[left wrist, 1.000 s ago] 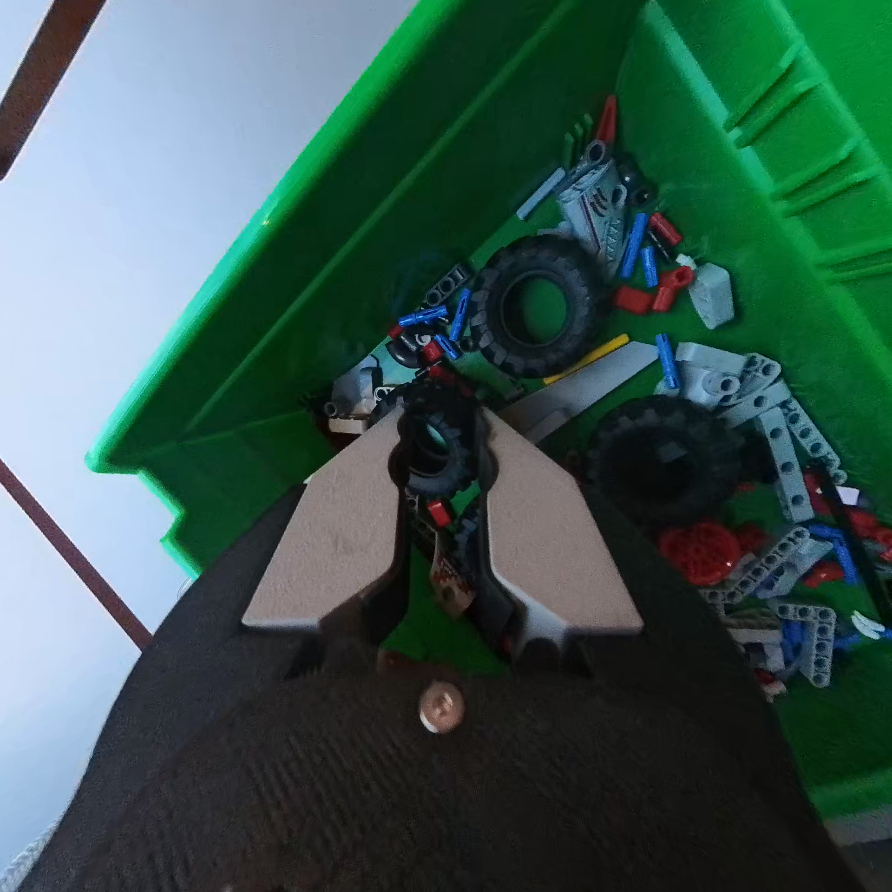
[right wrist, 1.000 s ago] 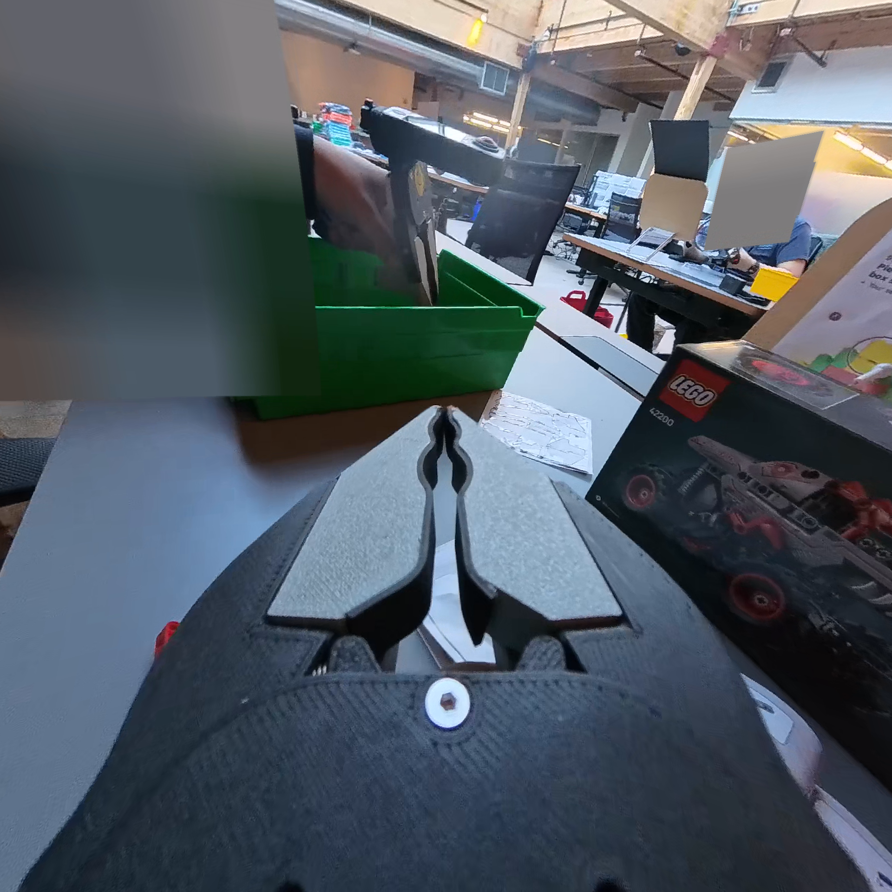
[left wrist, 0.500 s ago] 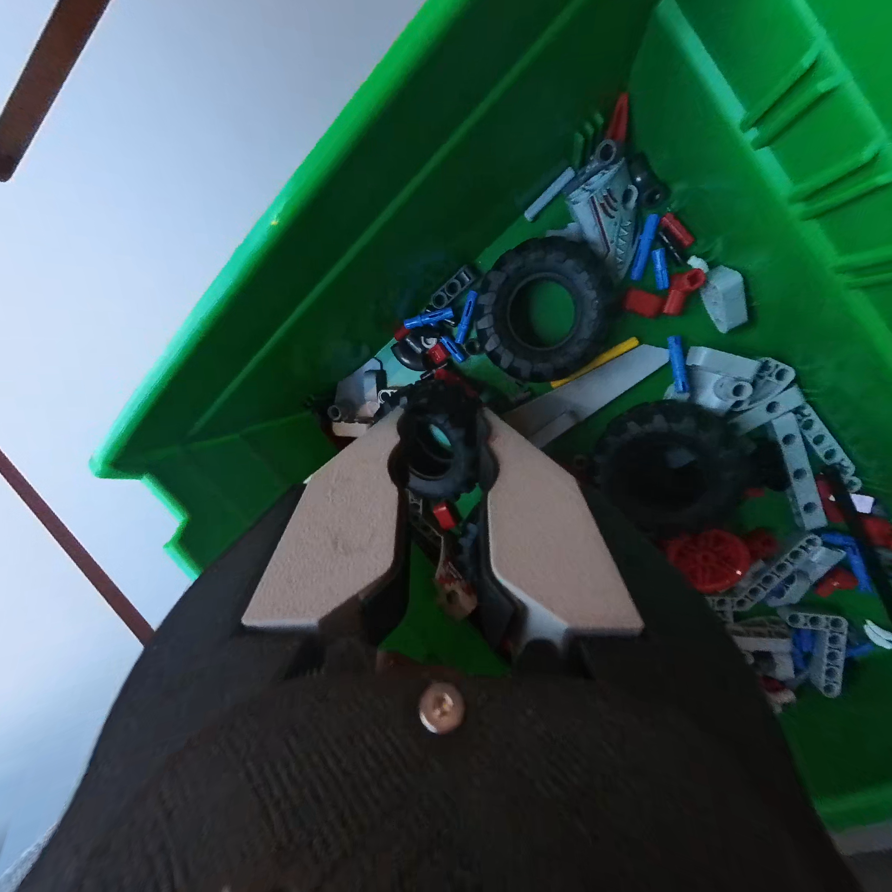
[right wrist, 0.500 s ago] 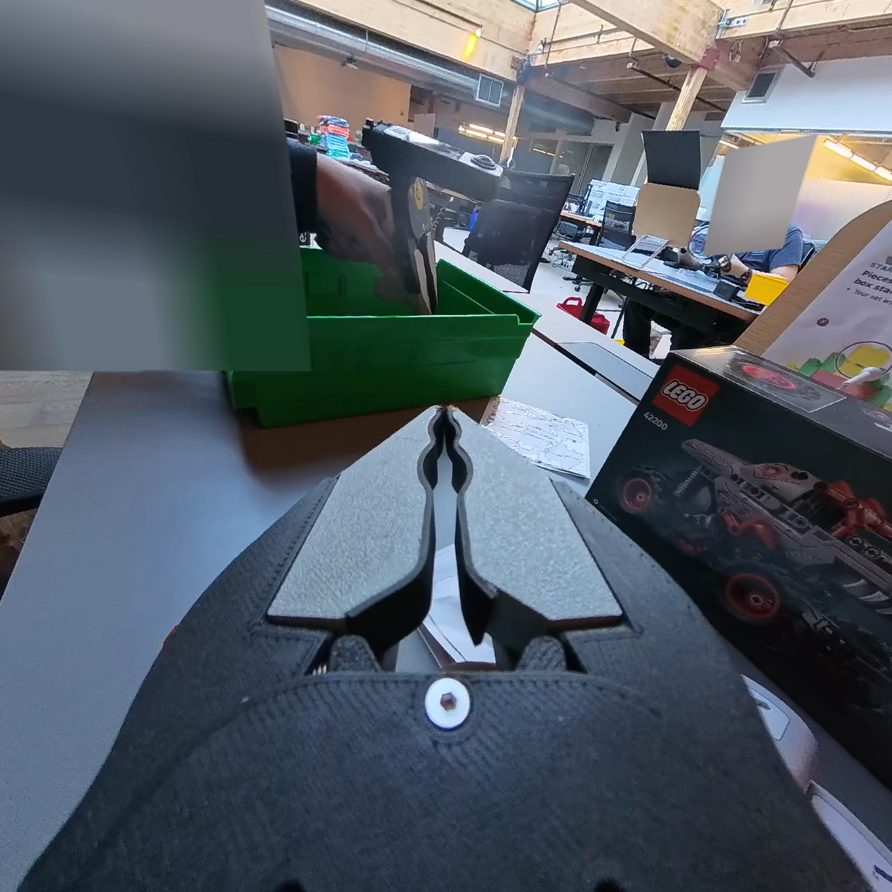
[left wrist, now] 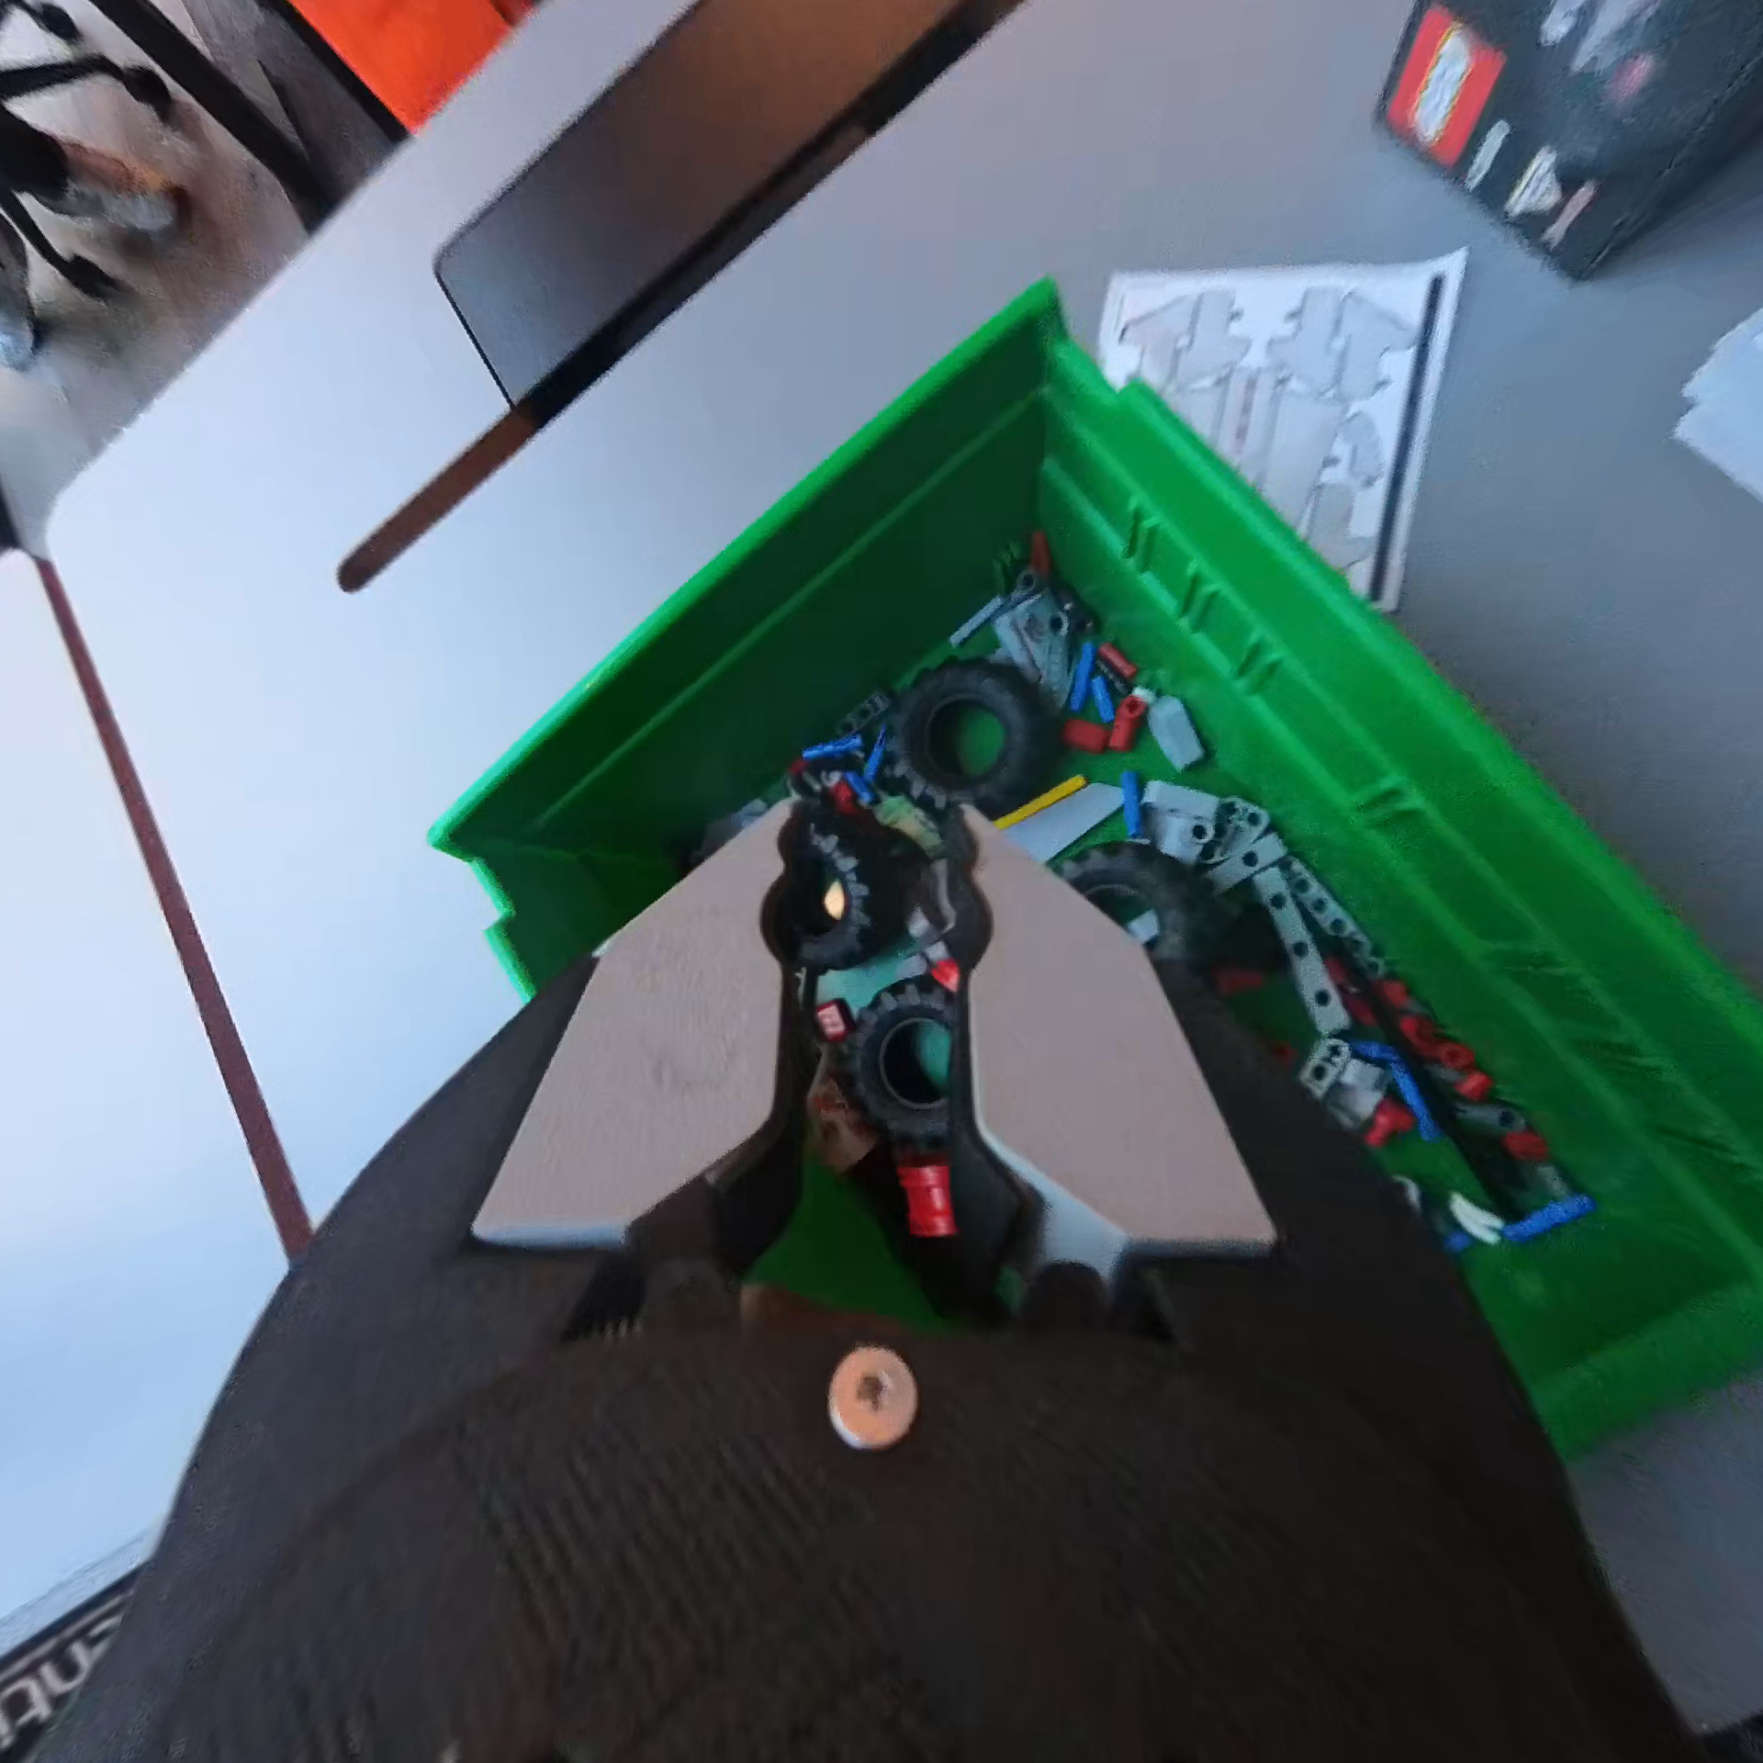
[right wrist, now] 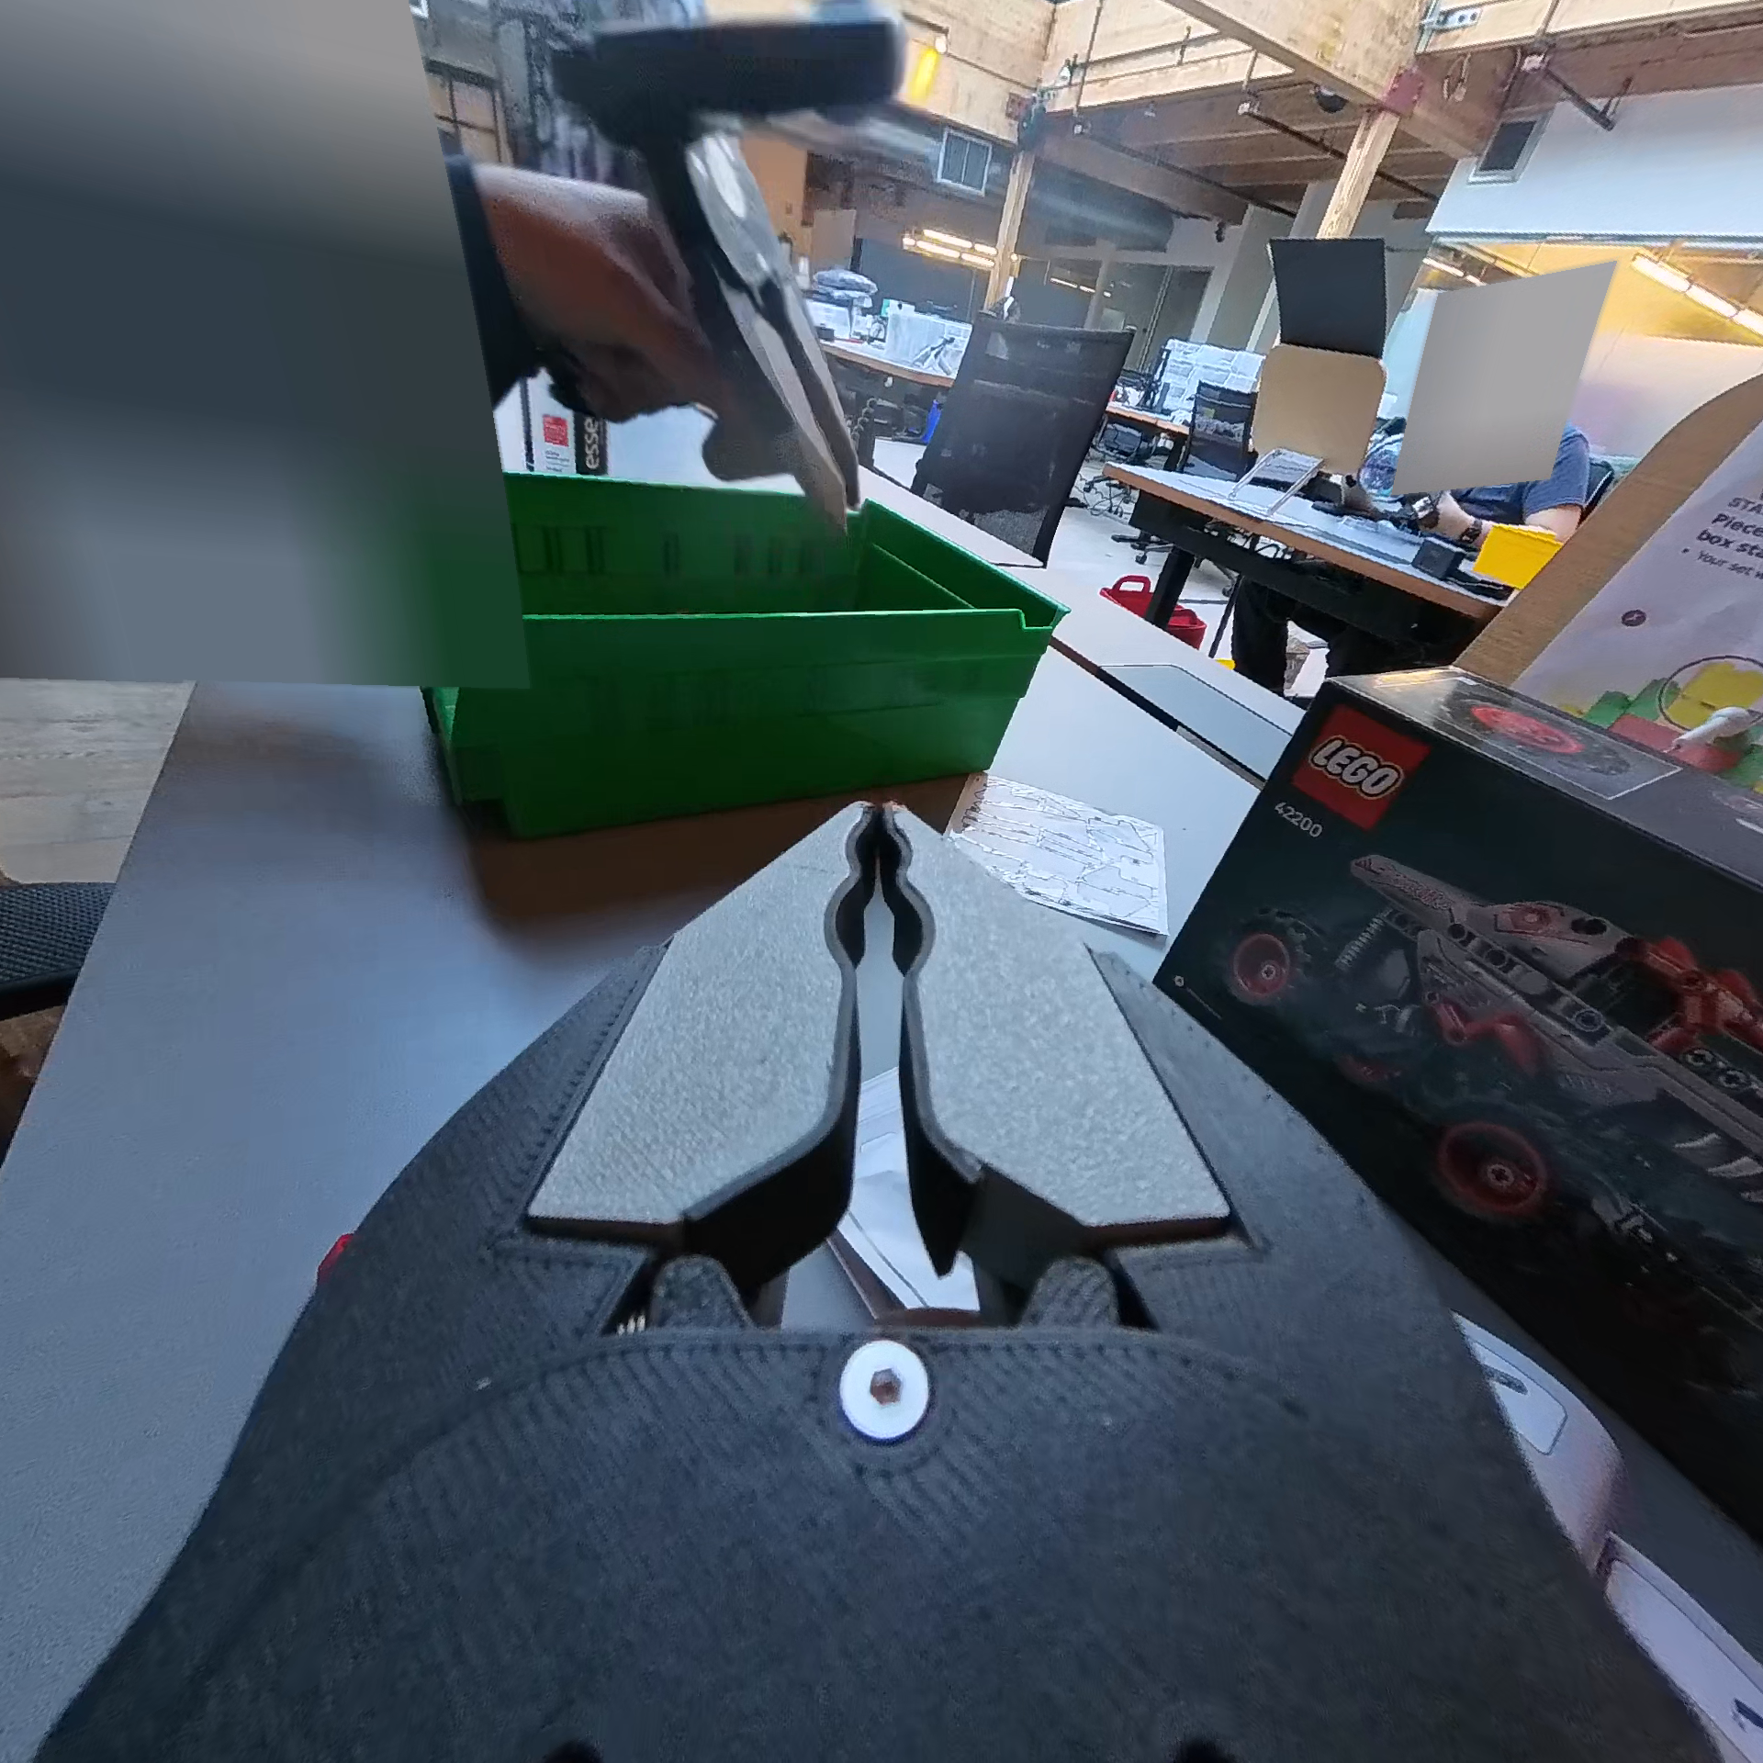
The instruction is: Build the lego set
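A small black tyre (left wrist: 832, 904) sits pinched between the jaws of the left gripper (left wrist: 873, 863), held above the green bin (left wrist: 1412, 859), clear of its rim. Below it a second small tyre (left wrist: 906, 1059) and a red pin (left wrist: 927, 1192) show through the gap between the fingers. Farther in, a larger tyre (left wrist: 968, 736) lies near the bin's far corner among grey beams, blue pins and red pieces strewn along the right wall. A sticker sheet (left wrist: 1288, 420) lies on the grey surface (left wrist: 286, 668) just beyond the bin's far right edge, and the set's dark box (left wrist: 1565, 124) stands farther right. The surface left of the bin is bare up to a dark seam. The right gripper (right wrist: 880, 811) hovers low over the near surface, jaws closed on nothing, with the box (right wrist: 1488, 1002) close on its right and the bin (right wrist: 744, 687) ahead.
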`<state>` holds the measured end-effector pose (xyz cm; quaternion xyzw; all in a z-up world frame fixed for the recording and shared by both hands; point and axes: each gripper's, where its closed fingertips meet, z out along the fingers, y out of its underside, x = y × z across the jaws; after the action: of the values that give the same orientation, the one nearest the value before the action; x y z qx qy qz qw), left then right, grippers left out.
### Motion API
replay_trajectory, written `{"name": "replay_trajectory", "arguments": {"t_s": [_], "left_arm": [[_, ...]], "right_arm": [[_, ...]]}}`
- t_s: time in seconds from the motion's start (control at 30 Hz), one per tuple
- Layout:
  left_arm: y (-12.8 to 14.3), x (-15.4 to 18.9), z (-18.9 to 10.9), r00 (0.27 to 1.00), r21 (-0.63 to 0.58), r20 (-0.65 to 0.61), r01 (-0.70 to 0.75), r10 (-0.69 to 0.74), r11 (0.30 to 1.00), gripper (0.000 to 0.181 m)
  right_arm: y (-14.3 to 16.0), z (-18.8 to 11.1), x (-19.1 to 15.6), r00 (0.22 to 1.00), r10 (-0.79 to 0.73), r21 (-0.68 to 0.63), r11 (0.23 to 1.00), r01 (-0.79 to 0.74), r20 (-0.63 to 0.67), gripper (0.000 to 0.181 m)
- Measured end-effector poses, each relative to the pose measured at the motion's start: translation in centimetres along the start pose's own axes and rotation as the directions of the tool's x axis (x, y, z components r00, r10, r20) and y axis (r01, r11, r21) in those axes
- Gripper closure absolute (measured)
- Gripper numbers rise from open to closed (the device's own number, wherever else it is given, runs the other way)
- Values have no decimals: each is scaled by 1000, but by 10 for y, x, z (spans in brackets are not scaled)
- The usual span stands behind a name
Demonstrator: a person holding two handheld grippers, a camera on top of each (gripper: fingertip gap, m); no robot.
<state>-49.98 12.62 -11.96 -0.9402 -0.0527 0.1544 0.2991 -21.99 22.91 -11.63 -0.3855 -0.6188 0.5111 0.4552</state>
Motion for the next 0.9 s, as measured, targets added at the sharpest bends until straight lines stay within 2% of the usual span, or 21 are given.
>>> {"name": "replay_trajectory", "arguments": {"t_s": [0.03,0.1,0.17,0.27,0.33,0.47,0.53,0.6,0.63,0.7,0.73,0.8,0.9], "left_arm": [[-7,7,-14,1000,69,-4,17,-16,997,162],[-19,30,-43,997,230,-59,68,-56,971,169],[-30,63,-72,984,392,-161,138,-80,909,178],[-44,125,-100,949,545,-312,222,-50,808,181],[-47,190,-96,899,523,-435,209,48,827,181],[-51,299,-81,802,509,-560,135,208,850,181],[-44,319,-61,828,531,-499,59,256,845,181],[-25,334,-51,801,604,-471,-13,370,797,181],[-16,341,-49,772,617,-503,7,388,787,181],[-1,350,-45,740,549,-574,30,350,835,180],[3,356,-48,714,559,-589,22,378,829,177],[7,357,-46,728,578,-565,14,388,816,177],[18,356,-27,762,536,-506,-89,403,840,176]], "right_arm": [[0,0,0,1000,-1,1,1000,1,-2,181],[-2,-1,1,1000,3,5,1000,-3,-5,181],[-3,-2,2,1000,11,11,1000,-11,-6,181],[-4,-3,3,1000,14,17,1000,-14,-10,181],[-3,-2,5,1000,17,12,1000,-17,-14,181],[4,-2,13,999,22,-11,1000,-22,-40,181],[5,-4,20,998,26,-15,1000,-27,-65,181],[5,-8,27,995,37,-14,999,-38,-91,181],[5,-10,30,994,40,-12,999,-42,-102,181],[6,-10,34,992,52,-12,998,-54,-112,181],[8,-10,36,992,61,-17,998,-64,-111,181],[11,-8,39,991,68,-30,997,-72,-113,181],[17,-8,46,989,57,-57,996,-65,-139,181]]}}
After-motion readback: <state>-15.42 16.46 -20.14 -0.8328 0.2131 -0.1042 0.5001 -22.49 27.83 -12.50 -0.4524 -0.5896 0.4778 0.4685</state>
